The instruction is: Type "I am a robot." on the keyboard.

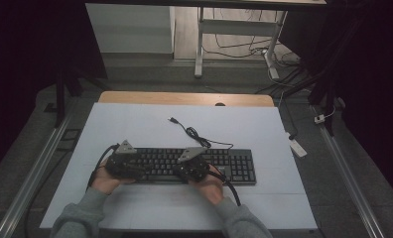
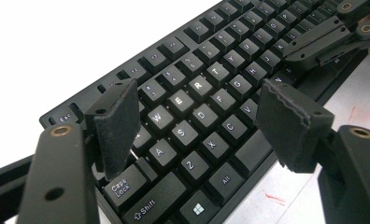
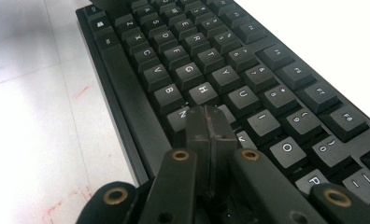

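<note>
A black keyboard (image 1: 194, 166) lies across the middle of the white counter (image 1: 135, 124) just in front of me, its cable (image 1: 194, 134) curling away toward the far edge. My left gripper (image 2: 197, 116) hovers over the keyboard's left end with its jaws spread wide, framing the letter keys around W, E, S and D in the left gripper view. My right gripper (image 3: 210, 135) has its jaws pressed together with nothing between them, their joined tip low over the keys just below H, near the keyboard's middle.
</note>
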